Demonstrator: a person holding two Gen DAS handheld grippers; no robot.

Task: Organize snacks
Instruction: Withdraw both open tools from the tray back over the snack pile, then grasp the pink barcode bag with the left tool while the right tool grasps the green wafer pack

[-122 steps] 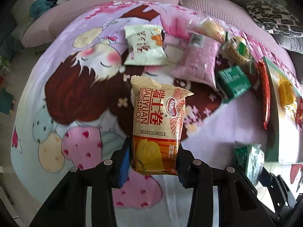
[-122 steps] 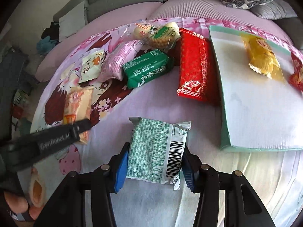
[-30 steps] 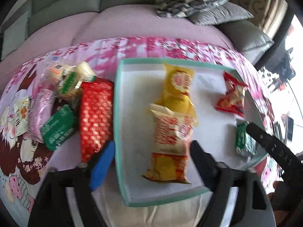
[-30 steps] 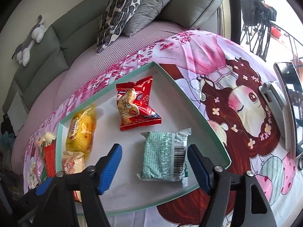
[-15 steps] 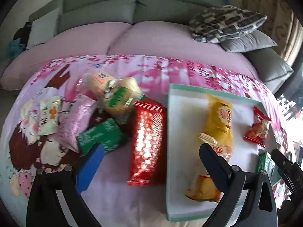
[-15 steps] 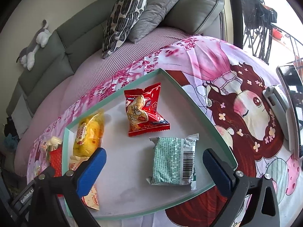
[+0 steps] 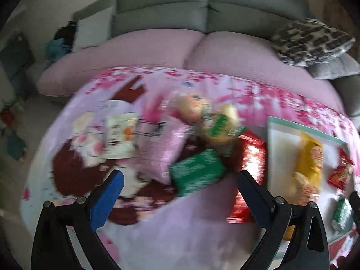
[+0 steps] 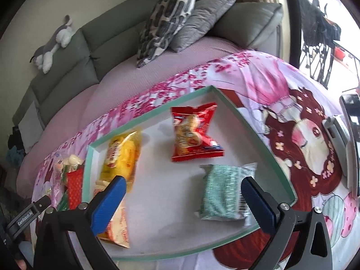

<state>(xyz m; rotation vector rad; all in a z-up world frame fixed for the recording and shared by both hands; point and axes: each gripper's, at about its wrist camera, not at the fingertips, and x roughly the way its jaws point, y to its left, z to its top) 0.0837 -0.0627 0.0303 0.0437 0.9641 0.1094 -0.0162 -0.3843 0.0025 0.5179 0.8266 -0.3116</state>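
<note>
A white tray with a green rim (image 8: 227,99) lies on the pink blanket and holds a yellow packet (image 8: 121,155), a red packet (image 8: 193,132), a green-and-white packet (image 8: 221,193) and a cream-orange Swiss roll packet (image 8: 117,222). My right gripper (image 8: 182,182) is open and empty above the tray. My left gripper (image 7: 180,177) is open and empty above loose snacks left of the tray (image 7: 283,139): a green packet (image 7: 195,173), a long red packet (image 7: 249,175), a pink packet (image 7: 166,148), a white packet (image 7: 119,137) and a clear bag of buns (image 7: 211,117). This view is blurred.
A grey sofa back (image 7: 202,11) and patterned pillows (image 8: 166,18) lie beyond the blanket. A stuffed toy (image 8: 54,42) sits on the sofa back. A dark device (image 8: 351,139) lies at the blanket's right edge. The left gripper's body (image 8: 27,216) shows at lower left in the right wrist view.
Both grippers let go of their packets in the tray and opened. My left gripper has swung left from the tray over the loose snacks. My right gripper has drawn back slightly.
</note>
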